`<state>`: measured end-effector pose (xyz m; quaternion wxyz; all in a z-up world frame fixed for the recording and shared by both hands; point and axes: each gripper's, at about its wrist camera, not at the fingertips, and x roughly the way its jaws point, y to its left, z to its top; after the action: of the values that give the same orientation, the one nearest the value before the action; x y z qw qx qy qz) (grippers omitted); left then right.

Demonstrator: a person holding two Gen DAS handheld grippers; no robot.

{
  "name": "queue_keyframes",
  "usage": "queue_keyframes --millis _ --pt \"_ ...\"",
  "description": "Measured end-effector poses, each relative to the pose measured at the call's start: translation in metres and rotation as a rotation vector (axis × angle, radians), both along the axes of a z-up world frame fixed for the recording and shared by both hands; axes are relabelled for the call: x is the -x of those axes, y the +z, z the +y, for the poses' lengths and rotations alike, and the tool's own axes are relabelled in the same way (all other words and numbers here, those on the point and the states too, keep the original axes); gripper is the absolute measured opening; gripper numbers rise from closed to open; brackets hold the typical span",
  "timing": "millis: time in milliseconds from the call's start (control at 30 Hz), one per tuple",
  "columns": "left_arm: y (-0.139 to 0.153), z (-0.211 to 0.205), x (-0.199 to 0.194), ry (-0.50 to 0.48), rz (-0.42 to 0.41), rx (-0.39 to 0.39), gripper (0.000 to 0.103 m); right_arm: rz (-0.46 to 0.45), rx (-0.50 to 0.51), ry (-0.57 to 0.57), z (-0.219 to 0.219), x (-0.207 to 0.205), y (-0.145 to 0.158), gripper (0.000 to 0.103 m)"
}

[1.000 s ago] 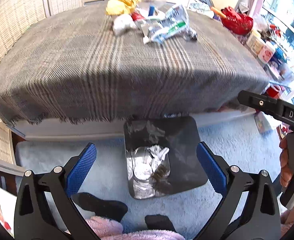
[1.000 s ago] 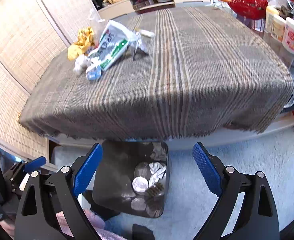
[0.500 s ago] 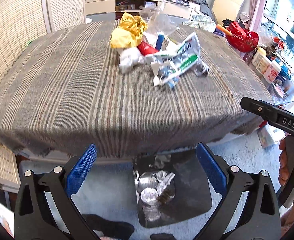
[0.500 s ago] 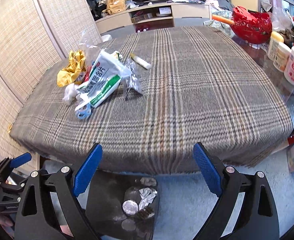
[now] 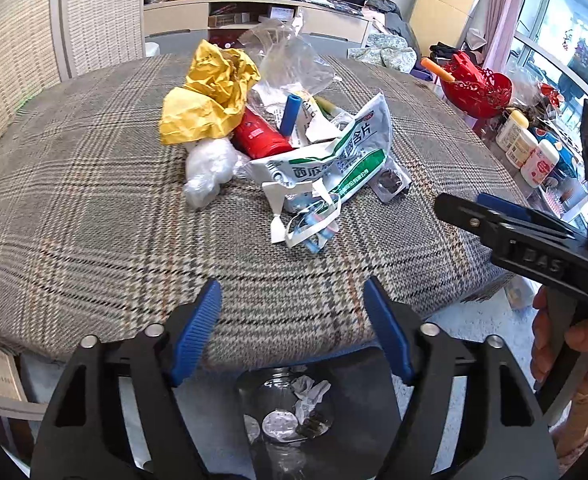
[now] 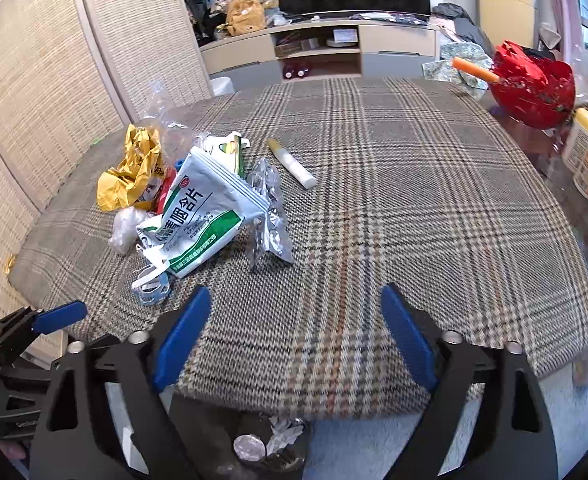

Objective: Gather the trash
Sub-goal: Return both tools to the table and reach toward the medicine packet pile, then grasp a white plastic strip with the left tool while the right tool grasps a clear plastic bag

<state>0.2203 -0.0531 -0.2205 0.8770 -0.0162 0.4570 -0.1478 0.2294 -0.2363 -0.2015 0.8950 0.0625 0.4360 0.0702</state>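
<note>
The left gripper (image 5: 292,312) has its blue-padded fingers spread wide with nothing between them, held over the near edge of the worktop (image 5: 94,208), which is covered in a plaid cloth. The right gripper (image 6: 292,334) is likewise spread and empty above the same edge.

Below both, on the floor, stands a dark trash bin (image 5: 357,396) with crumpled foil and a round silvery lid inside.

The trash pile lies on the cloth ahead of the left gripper and to the front left of the right one. It holds a crumpled yellow wrapper (image 5: 208,94), a red can (image 5: 260,136) lying on its side with its long axis running from the yellow wrapper toward the white pouch, a blue tube (image 5: 290,114) standing roughly upright, a wad of clear plastic (image 5: 208,166), and a white and green pouch (image 5: 329,160) printed with Chinese characters.

Only the right wrist view shows the white stick with a yellow cap (image 6: 292,163) lying apart from the pile, its yellow end pointing away from the gripper. Only the left wrist view shows the other gripper from the side, with "DAS" readable on its black body, and the hand (image 5: 569,344) holding it. A red basket (image 6: 533,84) sits at the far right edge.
</note>
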Motion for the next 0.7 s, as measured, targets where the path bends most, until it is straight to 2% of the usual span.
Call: queue_keyframes --millis 33,100,267,333,500,567,600,633,700 --pt "-0.001 -0.001 -0.003 -0.001 0.0 0.007 0.062 0.004 0.005 0.006 0.001 -0.005 -0.003 0.061" --pt "-0.002 -0.005 -0.009 -0.003 -0.003 0.014 0.06 0.003 0.01 0.015 0.003 -0.012 -0.007 0.057" --pt "-0.002 -0.014 -0.022 -0.029 -0.016 0.004 0.056 0.001 -0.018 0.032 0.008 -0.024 -0.011 0.056" --pt "-0.004 -0.017 -0.027 -0.035 -0.011 0.005 0.05 0.009 -0.019 0.035 0.01 -0.03 -0.013 0.05" --pt "-0.012 -0.021 -0.039 -0.046 0.002 0.002 0.048 0.029 -0.027 0.051 0.013 -0.04 -0.02 0.046" --pt "-0.016 -0.025 -0.044 -0.049 0.01 -0.001 0.041 0.032 -0.027 0.057 0.016 -0.044 -0.022 0.044" --pt "-0.018 -0.025 -0.046 -0.047 0.015 -0.006 0.033 0.032 -0.027 0.063 0.018 -0.044 -0.022 0.04" --pt "-0.019 -0.026 -0.047 -0.044 0.01 -0.013 0.031 0.032 -0.026 0.069 0.021 -0.045 -0.022 0.035" --pt "-0.018 -0.026 -0.048 -0.048 0.005 -0.013 0.025 0.026 -0.012 0.072 0.025 -0.046 -0.022 0.034"
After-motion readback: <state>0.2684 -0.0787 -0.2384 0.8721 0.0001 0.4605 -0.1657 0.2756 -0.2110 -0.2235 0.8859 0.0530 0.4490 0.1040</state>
